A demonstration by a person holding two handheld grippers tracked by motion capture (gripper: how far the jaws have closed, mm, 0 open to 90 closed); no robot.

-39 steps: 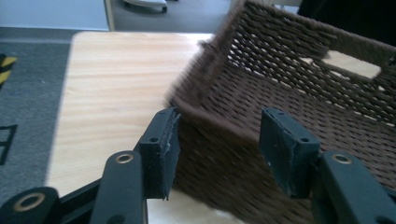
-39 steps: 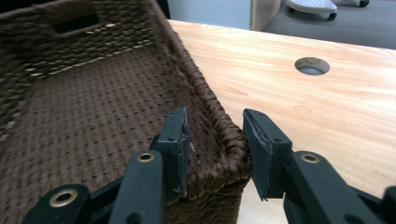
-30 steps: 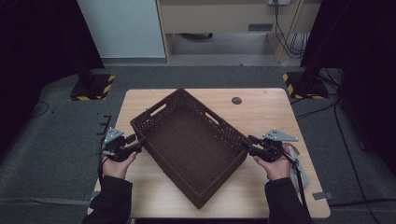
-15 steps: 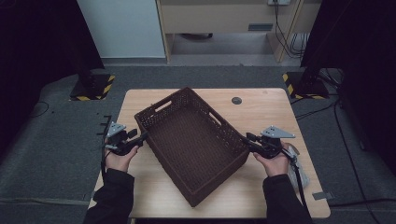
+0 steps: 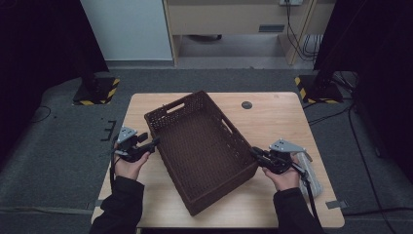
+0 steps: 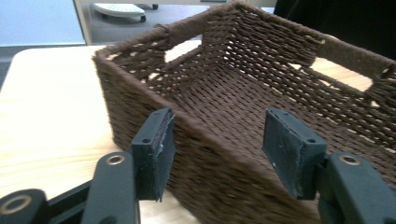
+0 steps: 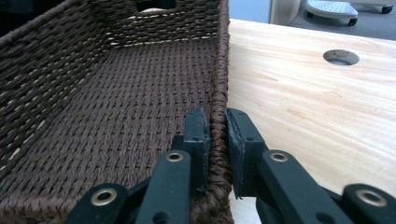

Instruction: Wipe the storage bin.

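Here we have the brown woven basket sitting askew in the middle of the wooden table, empty inside. Our right gripper is clamped on the basket's right wall; in the right gripper view we see both pads pressed against the rim, one inside, one outside. Our left gripper straddles the opposite wall with its jaws spread and just been opening; in the left gripper view the pads stand clear of the weave. A small round hole marks the table beyond the basket.
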